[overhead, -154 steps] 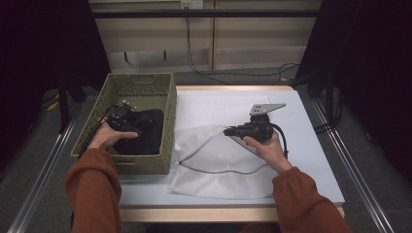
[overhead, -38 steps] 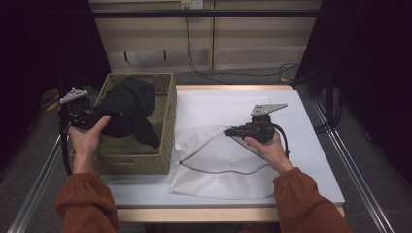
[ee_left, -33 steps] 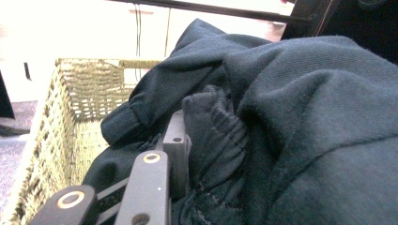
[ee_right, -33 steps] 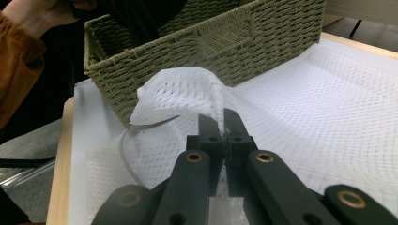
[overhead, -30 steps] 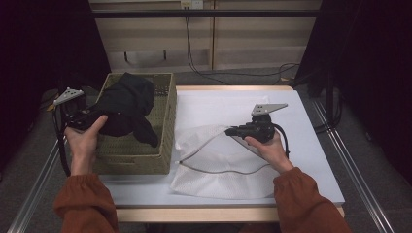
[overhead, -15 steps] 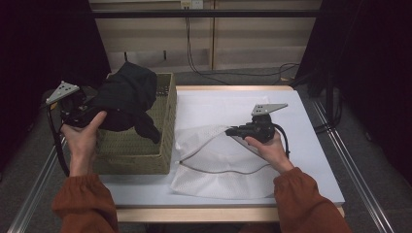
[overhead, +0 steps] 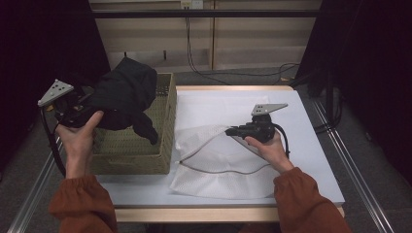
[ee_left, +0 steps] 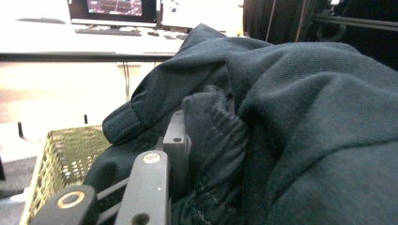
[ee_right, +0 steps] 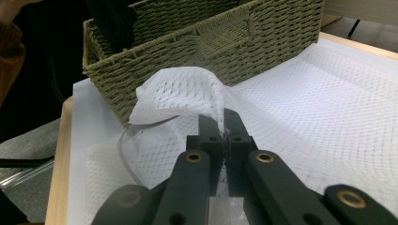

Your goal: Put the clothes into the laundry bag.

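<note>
Overhead view facing forward, two close tong-mounted views, all sharing basket (overhead: 145, 145)

The dark garment (ee_left: 300, 117) hides the left tool's (ee_left: 187, 154) far jaw; its right side is cropped.

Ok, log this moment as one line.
left gripper: shut on garment, over basket | right gripper: shut on mesh bag rim, holding it open
</note>
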Demonstrator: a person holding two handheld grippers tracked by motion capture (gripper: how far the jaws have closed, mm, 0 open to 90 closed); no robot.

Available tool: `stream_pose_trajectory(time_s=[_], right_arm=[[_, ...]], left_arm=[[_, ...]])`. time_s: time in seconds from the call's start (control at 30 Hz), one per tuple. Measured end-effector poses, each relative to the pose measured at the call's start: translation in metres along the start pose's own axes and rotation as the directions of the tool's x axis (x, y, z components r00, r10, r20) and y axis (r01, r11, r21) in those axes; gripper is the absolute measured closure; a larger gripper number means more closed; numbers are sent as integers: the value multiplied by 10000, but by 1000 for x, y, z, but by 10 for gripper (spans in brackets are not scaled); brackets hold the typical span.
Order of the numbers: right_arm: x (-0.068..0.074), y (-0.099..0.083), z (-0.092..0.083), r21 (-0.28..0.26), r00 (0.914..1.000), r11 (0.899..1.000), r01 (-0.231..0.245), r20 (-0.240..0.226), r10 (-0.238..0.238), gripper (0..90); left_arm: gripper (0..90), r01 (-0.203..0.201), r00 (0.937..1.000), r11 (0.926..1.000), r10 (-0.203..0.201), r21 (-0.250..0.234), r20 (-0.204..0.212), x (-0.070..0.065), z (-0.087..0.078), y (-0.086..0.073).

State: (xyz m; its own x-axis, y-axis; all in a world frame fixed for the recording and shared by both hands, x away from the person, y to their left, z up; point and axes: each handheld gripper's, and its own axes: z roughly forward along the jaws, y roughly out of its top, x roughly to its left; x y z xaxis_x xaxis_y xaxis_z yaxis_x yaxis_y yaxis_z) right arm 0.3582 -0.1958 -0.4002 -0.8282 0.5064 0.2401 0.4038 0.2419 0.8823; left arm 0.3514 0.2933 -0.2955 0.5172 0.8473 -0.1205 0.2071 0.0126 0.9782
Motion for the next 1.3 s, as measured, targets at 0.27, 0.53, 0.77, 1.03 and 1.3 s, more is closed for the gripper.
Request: stream_pose_trajectory(time_s=[0.27,0.53,0.77,1.03,1.3], right_arm=[[-1,0,1,39,10000,10000,-43,-18,43,888],[-1,-1,1,54,10000,10000,-39,-10,39,888],[-1,-1,1,50,10000,10000,-42,-10,42,888],[-2,-2,3,148,9999,9998,-94,-61,95,888],[-3,-2,3,151,9999,9998,-134,-72,135,888]], left_arm=[[636,-262,9992,9995,268,-197,311,-12,-7,10],[636,-560,9965,9976,584,-416,596,-26,-16,21],[636,-552,9933,9968,607,-573,988,-34,-19,25],[635,-840,9887,9954,889,-452,1208,-52,-15,30],[632,-1344,9724,9904,1378,-308,1883,-72,-2,28]])
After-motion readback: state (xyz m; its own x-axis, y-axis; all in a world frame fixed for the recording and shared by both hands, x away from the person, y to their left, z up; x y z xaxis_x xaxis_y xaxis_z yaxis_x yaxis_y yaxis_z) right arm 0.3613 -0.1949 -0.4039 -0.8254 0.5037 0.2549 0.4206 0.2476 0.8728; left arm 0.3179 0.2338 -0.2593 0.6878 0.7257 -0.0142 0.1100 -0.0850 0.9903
